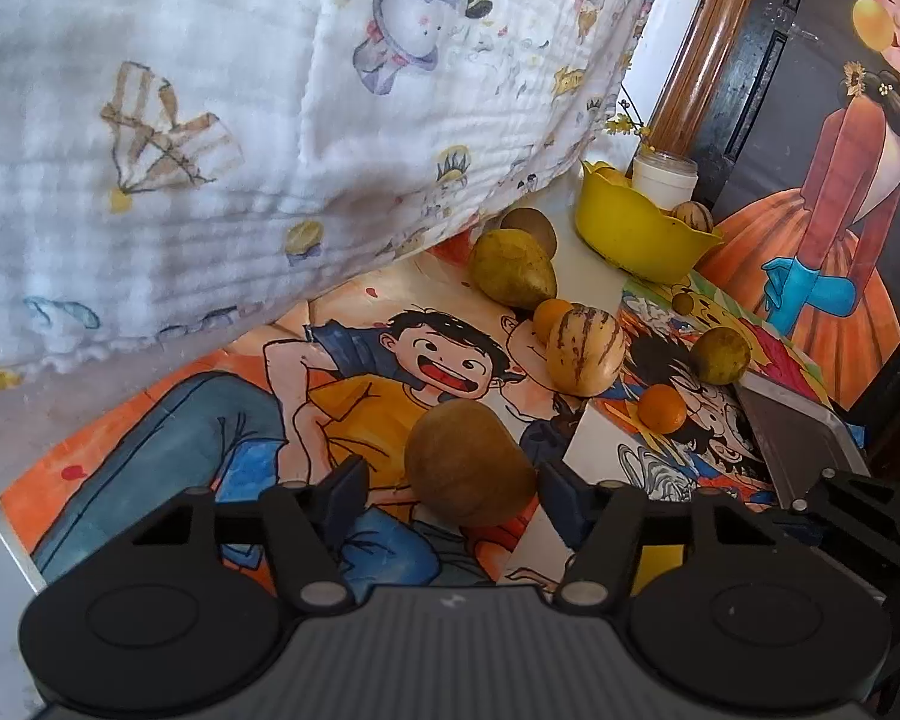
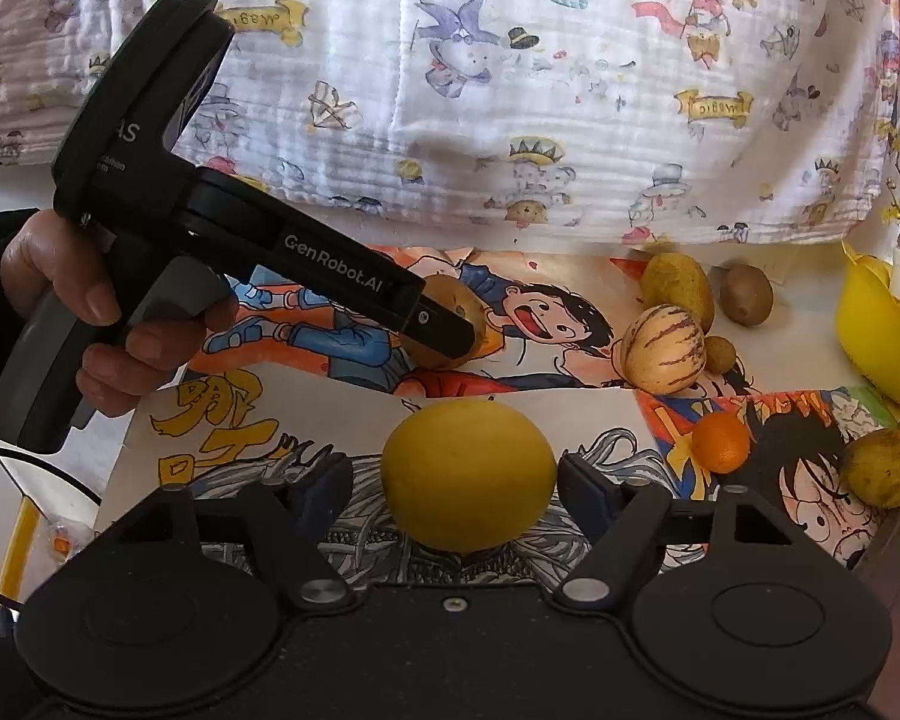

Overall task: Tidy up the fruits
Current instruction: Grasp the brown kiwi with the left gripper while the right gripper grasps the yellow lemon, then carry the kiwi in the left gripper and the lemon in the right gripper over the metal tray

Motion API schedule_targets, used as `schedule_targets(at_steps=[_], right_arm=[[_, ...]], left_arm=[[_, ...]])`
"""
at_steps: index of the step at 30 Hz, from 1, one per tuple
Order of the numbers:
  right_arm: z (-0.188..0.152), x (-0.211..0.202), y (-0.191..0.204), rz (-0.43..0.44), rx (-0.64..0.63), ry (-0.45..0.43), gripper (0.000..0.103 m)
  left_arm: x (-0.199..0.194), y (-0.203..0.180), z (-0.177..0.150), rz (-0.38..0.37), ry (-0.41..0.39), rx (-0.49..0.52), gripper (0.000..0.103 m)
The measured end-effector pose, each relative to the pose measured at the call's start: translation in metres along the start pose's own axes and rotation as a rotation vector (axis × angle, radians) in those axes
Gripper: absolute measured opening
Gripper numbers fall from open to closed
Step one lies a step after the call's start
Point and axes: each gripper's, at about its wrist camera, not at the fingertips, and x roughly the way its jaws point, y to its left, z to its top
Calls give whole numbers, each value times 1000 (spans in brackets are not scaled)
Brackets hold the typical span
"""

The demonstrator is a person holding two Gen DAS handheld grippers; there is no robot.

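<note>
A brown oval fruit (image 1: 468,462) lies on a cartoon poster between the fingers of my left gripper (image 1: 453,492). The right finger is at the fruit's side, while a gap shows at the left finger, so the jaws are open around it. In the right wrist view a yellow round fruit (image 2: 468,474) sits between the fingers of my right gripper (image 2: 456,480), also open, with a gap on the left side. The same view shows a hand holding the left gripper (image 2: 450,339) over the brown fruit (image 2: 459,306).
A striped pale melon (image 1: 585,348), a green-yellow fruit (image 1: 513,267), small oranges (image 1: 662,408) and another green fruit (image 1: 720,354) lie scattered. A yellow bowl (image 1: 642,234) stands at the back right beside a white jar (image 1: 665,180). A printed blanket (image 1: 210,120) overhangs behind; a metal tray (image 1: 798,444) lies right.
</note>
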Motion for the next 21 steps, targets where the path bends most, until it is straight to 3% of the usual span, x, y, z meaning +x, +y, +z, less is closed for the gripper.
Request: schedule_targets(at_steps=[9,12,21], right_arm=[[-1,6,-7,3,36,-6,67],[-2,7,-8,7,46,-9,66],[-7,3,-13,24,95,-44,65]], left_arm=[[6,-4,5,1,33,8,60],[9,-4,6,-13,39,1,53],[4,-8,3,4,30,-3,50]])
